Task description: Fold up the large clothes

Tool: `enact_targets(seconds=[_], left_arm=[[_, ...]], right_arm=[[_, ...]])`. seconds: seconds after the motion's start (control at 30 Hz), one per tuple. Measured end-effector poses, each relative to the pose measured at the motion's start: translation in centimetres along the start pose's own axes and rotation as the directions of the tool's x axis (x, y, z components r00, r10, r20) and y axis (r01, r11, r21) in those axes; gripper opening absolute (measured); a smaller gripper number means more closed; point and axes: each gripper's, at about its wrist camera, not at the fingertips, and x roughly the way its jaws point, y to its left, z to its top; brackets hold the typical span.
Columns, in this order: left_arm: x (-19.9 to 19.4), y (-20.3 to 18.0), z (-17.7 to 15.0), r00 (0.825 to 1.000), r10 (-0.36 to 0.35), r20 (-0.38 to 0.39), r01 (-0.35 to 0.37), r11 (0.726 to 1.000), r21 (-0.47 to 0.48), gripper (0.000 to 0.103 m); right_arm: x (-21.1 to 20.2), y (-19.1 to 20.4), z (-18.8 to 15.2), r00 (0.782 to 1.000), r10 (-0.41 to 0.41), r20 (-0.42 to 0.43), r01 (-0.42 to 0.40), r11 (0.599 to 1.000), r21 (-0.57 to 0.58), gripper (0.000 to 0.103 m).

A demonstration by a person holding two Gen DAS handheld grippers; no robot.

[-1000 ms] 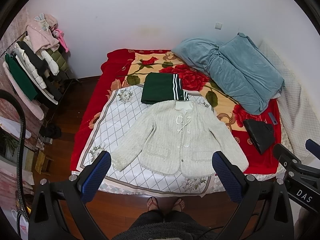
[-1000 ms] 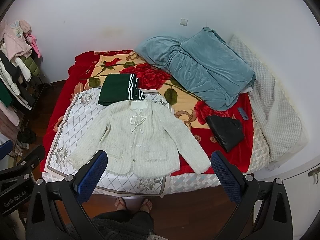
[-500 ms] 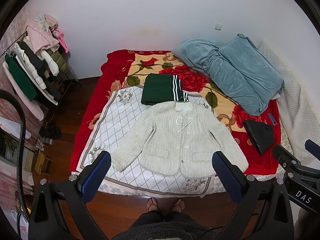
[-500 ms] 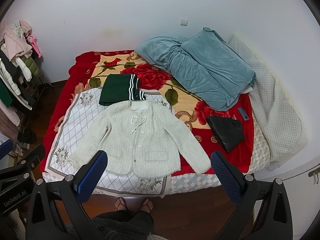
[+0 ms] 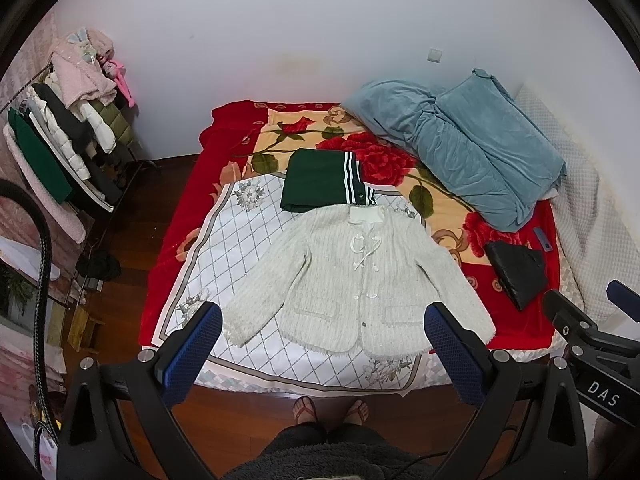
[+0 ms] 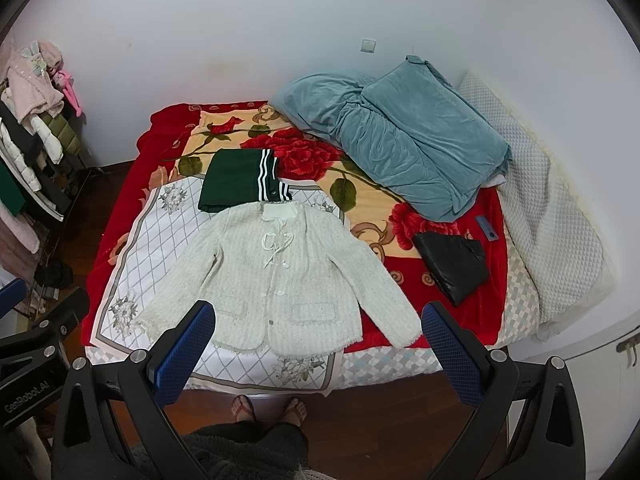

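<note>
Cream tweed jacket (image 5: 360,280) lies face-up and unfolded on a white diamond-patterned sheet (image 5: 248,248) at the near end of a bed, its front closed, both sleeves angled out and down, the collar pointing toward the far wall. Its right-hand sleeve runs off the sheet onto the red rose-print blanket (image 5: 400,160) beneath. Just past the collar, touching it, sits a folded dark green garment with white stripes (image 5: 320,184). Farther back and to the right, a bundled blue-grey quilt (image 5: 460,140) is heaped against the wall, with a quilted white cover (image 6: 552,216) along the bed's right edge. A crumpled black bag (image 5: 516,268) rests on the red blanket right of the jacket, well apart from it, and a small blue-grey flat object (image 6: 486,227) lies just beyond the bag.

Both tools hang above the foot of the bed, clear of the fabric. The left gripper (image 5: 322,354) has its blue-padded fingers (image 5: 192,352) spread wide with nothing between them; the right gripper (image 6: 318,354) is likewise spread wide and holds nothing. The person's sandalled feet (image 5: 330,408) stand on the dark wood floor (image 6: 380,420) at the bed's foot. A loaded clothes rack (image 5: 64,148) stands along the left wall.
</note>
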Motion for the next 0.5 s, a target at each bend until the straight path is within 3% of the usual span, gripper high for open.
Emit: enact_targets(seconds=[0.13, 0.23, 0.4, 0.5], left_arm=[[0.5, -0.1, 0.9, 1.000, 0.000, 0.010, 0.000, 1.000, 0.007, 0.103], [1.7, 0.4, 1.6, 0.998, 0.026, 0.058, -0.027, 1.000, 0.016, 0.103], [6.5, 1.4, 2.7, 0.985, 0.097, 0.141, -0.104, 0.993, 0.047, 0.103], [10.2, 2.2, 2.9, 0.978, 0.123, 0.166, -0.132, 0.990, 0.045, 0.103]], right_arm=[[0.2, -0.1, 0.2, 1.000, -0.001, -0.005, 0.001, 1.000, 0.012, 0.103], [0.9, -0.3, 0.5, 1.000, -0.002, 0.009, 0.001, 0.999, 0.040, 0.103], [5.3, -1.8, 0.4, 1.000, 0.001, 0.007, -0.002, 0.988, 0.153, 0.103], [9.7, -4.2, -0.6, 0.999, 0.009, -0.033, 0.001, 0.958, 0.288, 0.103]])
